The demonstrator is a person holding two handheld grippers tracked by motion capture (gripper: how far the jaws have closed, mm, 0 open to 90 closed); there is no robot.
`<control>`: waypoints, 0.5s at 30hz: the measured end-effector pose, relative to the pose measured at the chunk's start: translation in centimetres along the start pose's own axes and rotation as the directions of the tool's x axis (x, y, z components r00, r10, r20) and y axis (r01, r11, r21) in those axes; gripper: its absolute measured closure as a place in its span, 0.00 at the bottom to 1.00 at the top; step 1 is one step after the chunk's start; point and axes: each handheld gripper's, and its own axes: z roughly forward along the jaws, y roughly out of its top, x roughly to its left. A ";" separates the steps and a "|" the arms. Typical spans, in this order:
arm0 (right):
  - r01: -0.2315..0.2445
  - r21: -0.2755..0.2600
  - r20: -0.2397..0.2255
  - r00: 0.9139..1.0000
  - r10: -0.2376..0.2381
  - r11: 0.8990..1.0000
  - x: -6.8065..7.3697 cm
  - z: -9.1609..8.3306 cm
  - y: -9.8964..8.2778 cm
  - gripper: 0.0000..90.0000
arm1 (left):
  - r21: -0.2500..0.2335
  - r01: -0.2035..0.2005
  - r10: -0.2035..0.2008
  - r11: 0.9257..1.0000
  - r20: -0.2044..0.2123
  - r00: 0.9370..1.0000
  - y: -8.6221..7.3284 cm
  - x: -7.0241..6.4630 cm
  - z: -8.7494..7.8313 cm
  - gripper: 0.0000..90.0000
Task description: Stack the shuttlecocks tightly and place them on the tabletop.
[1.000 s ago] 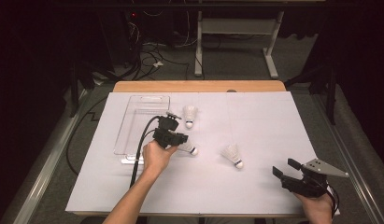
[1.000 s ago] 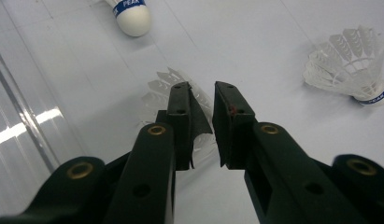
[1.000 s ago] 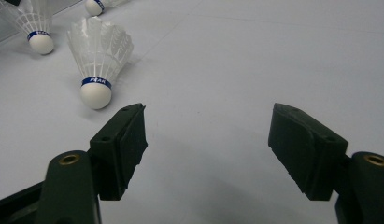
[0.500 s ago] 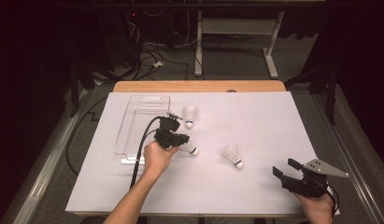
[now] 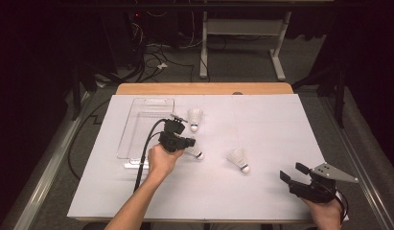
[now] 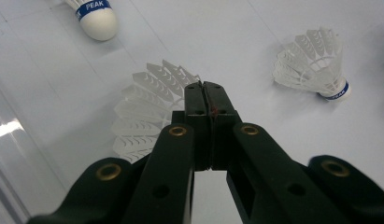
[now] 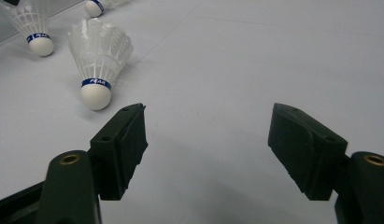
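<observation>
From the high view, we see our left gripper low over the white table, right at the middle shuttlecock, which lies beside the clear tray. A second ago the gripper sat in the same spot, so the hand has not moved; only its jaws have just been closing. Another shuttlecock stands behind it, and a third shuttlecock lies nearer our right gripper, which waits at the table's near right corner. In the left gripper view, the two black jaws are pressed together, and the feather edge of the middle shuttlecock seems caught between them, with a tiny red bit at the seam. We think this means the grab is made, and the shuttlecock can now be lifted over to the tray. In the right gripper view, the jaws are spread wide with nothing between them, and the third shuttlecock lies just ahead.
</observation>
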 end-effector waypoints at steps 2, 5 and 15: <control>0.001 0.002 0.000 1.000 -0.001 1.000 0.0 0.1 0.0 0.31 | 0.001 -0.007 0.007 1.000 -0.003 1.000 0.0 0.0 0.0 0.99; 0.000 0.004 -0.002 1.000 0.000 1.000 0.0 0.1 0.0 0.31 | 0.001 -0.012 0.012 1.000 -0.004 1.000 0.0 0.1 0.0 0.99; 0.003 0.001 -0.009 1.000 -0.003 1.000 0.0 0.1 0.0 0.31 | 0.001 -0.045 0.045 0.999 -0.040 0.998 0.7 -0.1 -0.3 1.00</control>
